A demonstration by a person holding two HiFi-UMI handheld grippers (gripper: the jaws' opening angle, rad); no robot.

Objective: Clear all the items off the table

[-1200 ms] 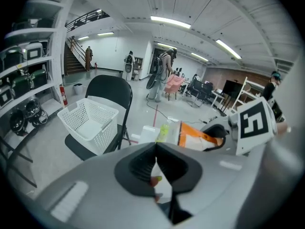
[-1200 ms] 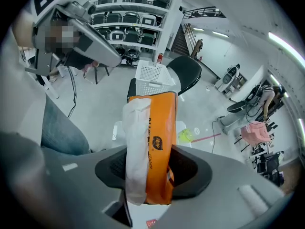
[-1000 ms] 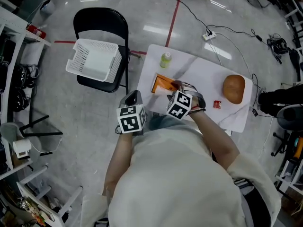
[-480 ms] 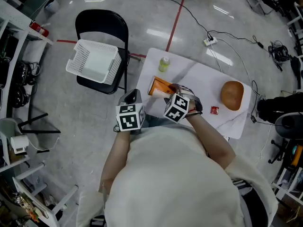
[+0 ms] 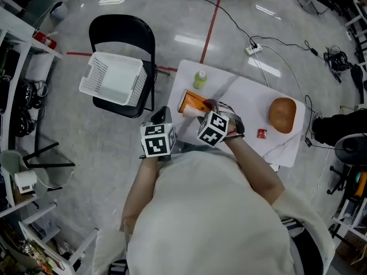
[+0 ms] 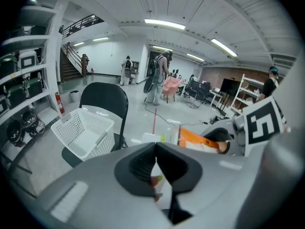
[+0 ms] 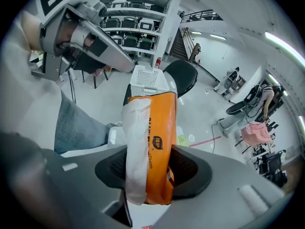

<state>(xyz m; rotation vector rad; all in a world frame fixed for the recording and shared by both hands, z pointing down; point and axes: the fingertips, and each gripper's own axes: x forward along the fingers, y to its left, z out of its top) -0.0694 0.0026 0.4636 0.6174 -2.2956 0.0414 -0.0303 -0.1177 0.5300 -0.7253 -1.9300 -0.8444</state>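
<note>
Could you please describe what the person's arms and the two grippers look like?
Both the left gripper and the right gripper have smooth grey bodies, with black ribbed pads set in rounded dark recesses. Each carries a white cube printed with black square markers. The person wears a pale cream top whose loose sleeves leave the forearms bare.

lab hall: equipment shelves [image 7: 128,30], floor cables [image 5: 337,55]
</note>
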